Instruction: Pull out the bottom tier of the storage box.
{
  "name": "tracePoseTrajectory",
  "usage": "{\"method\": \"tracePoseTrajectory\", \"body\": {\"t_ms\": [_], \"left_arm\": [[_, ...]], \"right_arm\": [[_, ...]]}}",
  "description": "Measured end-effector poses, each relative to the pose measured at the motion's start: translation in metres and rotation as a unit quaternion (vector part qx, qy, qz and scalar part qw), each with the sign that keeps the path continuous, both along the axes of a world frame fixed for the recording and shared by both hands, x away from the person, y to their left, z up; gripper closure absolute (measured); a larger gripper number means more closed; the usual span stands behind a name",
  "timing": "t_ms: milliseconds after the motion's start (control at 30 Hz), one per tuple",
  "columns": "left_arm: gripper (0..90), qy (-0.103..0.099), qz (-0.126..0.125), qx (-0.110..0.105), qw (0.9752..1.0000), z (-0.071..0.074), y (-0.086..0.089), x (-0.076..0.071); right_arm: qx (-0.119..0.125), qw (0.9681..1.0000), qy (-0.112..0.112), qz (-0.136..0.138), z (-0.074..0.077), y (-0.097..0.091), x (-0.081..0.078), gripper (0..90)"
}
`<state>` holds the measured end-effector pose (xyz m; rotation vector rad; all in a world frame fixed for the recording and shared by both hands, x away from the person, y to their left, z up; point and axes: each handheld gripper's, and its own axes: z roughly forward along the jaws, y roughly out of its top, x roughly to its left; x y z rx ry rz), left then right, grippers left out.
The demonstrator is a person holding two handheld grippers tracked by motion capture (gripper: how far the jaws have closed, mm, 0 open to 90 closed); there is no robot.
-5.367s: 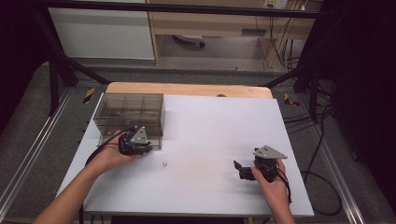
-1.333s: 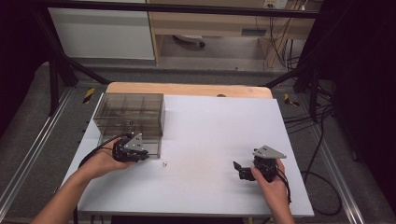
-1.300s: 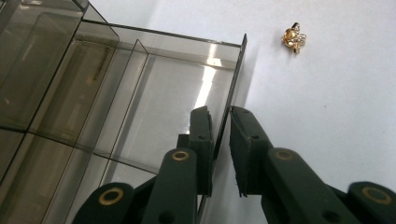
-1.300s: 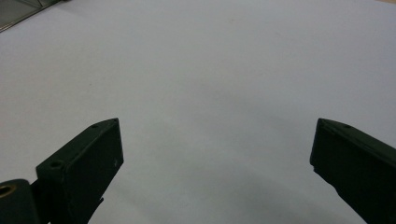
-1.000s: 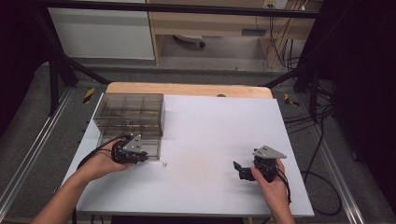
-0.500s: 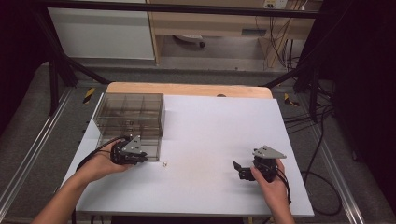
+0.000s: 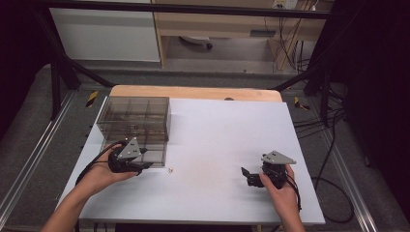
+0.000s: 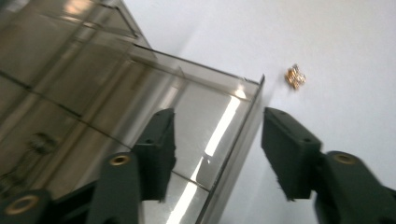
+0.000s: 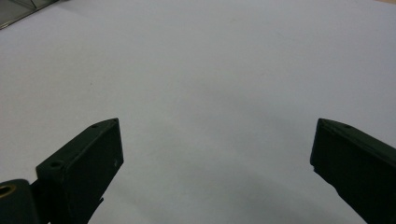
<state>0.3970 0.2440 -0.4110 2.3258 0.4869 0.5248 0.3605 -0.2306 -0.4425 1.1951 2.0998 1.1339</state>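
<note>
Where drawer wall (image 8: 243,135) splits opening tongs (image 8: 217,135): gold bead (image 8: 295,77).

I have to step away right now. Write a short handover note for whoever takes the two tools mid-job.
Left tool: jaws have just been opening; they straddle the front wall of the pulled-out drawer of the smoky clear organiser box, no longer pressing on it.
Right tool: open, holding nothing, low over the white table.
Small gold piece: on the table just beyond the drawer.
Done: drawer is out.
Left, probably: put the piece in the drawer, then close it.

Drawer box (image 7: 135,123) blocks left; table (image 7: 222,135) centre open.
</note>
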Motion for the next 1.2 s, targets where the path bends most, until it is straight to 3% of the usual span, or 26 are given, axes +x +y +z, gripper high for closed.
{"method": "tracePoseTrajectory", "body": {"t_ms": [133,233,300,567,633,700,733,800,1000,1200], "left_arm": [[32.9,-0.026,0.035,-0.038,0.9983,0.003,0.002,-0.012],[25.7,-0.044,0.058,-0.051,0.9960,0.006,0.003,-0.021],[22.6,-0.046,0.077,-0.075,0.9931,0.008,0.004,-0.027],[14.5,-0.053,0.130,-0.113,0.9836,0.010,0.014,-0.048],[11.5,-0.051,0.147,-0.127,0.9797,0.010,0.017,-0.053],[11.4,-0.037,0.165,-0.162,0.9722,0.007,0.021,-0.060],[11.0,-0.036,0.171,-0.172,0.9695,0.006,0.022,-0.064],[10.4,-0.036,0.181,-0.178,0.9667,0.003,0.022,-0.069],[6.1,-0.030,0.198,-0.190,0.9611,-0.002,0.029,-0.079],[5.2,-0.041,0.214,-0.192,0.9569,-0.003,0.041,-0.080]], "right_arm": [[-0.001,1.0000,0.001,0.000,0.000,0.000,0.000,3.0],[-0.003,1.0000,0.002,-0.002,-0.001,0.000,0.000,3.0],[-0.004,1.0000,0.002,-0.002,0.000,0.001,-0.001,2.8],[-0.003,1.0000,-0.001,0.001,0.002,0.002,-0.002,2.8],[-0.006,1.0000,-0.001,0.006,0.002,0.002,-0.002,2.7],[-0.007,0.9999,-0.001,0.009,0.002,0.004,-0.002,2.7],[-0.009,0.9999,0.001,0.010,0.002,0.005,-0.002,2.6],[-0.011,0.9999,0.003,0.012,0.001,0.006,-0.001,2.6],[-0.008,0.9999,0.002,0.013,0.003,0.007,-0.002,2.4],[-0.007,0.9999,0.005,0.010,0.003,0.008,0.001,2.2]]}}
